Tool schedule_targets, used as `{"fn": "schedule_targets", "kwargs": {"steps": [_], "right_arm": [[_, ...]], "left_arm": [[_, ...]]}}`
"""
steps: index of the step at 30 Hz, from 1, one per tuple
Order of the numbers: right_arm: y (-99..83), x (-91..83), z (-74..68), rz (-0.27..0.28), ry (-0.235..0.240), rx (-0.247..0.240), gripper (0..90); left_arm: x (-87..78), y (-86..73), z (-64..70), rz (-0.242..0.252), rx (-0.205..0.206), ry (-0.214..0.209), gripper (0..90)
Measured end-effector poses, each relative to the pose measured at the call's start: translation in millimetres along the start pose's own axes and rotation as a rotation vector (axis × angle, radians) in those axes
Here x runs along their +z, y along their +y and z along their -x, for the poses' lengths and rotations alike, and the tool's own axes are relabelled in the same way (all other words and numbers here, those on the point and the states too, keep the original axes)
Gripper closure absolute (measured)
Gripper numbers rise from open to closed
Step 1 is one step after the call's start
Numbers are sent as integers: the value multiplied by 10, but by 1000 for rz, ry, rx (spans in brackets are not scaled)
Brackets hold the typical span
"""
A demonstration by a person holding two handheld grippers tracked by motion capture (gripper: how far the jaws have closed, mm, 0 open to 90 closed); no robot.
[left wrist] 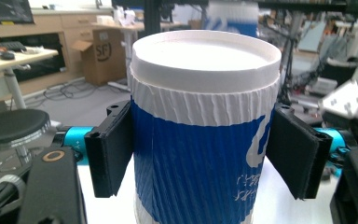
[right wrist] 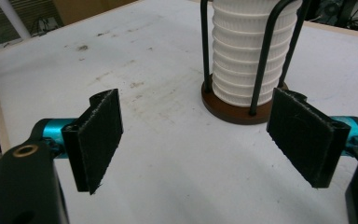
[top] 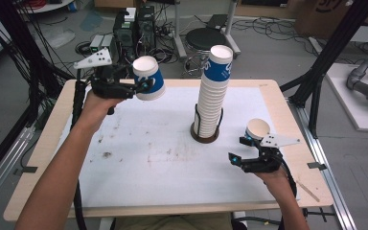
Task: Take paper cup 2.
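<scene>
Left tongs held up over the far left part of the tabletop, pinching a blue-and-white paper cup. Cup is clear of the surface and tilted, its open mouth turned up and toward the camera in the high view. In the left gripper view the two black pads press against opposite sides of the cup's blue ribbed sleeve, just below the white rim; the cup sits squarely between them.

Right tongs low over the near right part of the tabletop, spread wide, nothing between the pads. In the right gripper view they point toward the stack, with white sheet showing in the gap.

Tall stack of matching cups stands upright near the middle of the tabletop, in a dark wire holder on a round brown base. The top cup shows the blue sleeve; the lower ones show as white ribbed rims.

One more cup, a small white cup, lies just beyond the right tongs, its mouth facing the camera. Whether it touches them, cannot tell.

White sheet carries dark smudges on its left half. A black round stool stands on the floor beyond the tabletop.
</scene>
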State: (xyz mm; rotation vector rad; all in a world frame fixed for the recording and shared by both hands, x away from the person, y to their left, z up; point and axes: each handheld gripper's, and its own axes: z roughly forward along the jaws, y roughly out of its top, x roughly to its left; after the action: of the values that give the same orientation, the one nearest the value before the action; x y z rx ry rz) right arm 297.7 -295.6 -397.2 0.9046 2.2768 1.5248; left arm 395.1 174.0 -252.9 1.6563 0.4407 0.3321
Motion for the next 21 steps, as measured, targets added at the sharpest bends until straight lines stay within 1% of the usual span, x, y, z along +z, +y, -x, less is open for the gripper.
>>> {"fn": "schedule_targets", "kwargs": {"steps": [2,6,8,10,13,14,16,18,21], "right_arm": [[1,8,-8,2,0,-8,187],[-2,32,-25,7,10,-4,187],[1,47,-34,12,11,-7,188],[9,64,-48,15,11,-12,188],[17,89,-65,13,17,-15,188],[18,99,-66,18,19,-19,187],[22,116,-75,16,22,-22,187],[27,137,-81,21,27,-21,187],[35,163,-94,19,35,-25,188]], "left_arm": [[-54,-107,24,-5,3,-9,279],[-165,-326,78,-14,22,-26,280],[-208,-416,100,-11,19,-37,280],[-246,-527,136,-20,26,-40,279],[-261,-660,211,-35,33,-52,279],[-259,-719,250,-43,39,-62,279],[-245,-791,315,-57,44,-74,279],[-227,-866,388,-74,61,-89,279],[-201,-950,470,-80,67,-105,279]]}}
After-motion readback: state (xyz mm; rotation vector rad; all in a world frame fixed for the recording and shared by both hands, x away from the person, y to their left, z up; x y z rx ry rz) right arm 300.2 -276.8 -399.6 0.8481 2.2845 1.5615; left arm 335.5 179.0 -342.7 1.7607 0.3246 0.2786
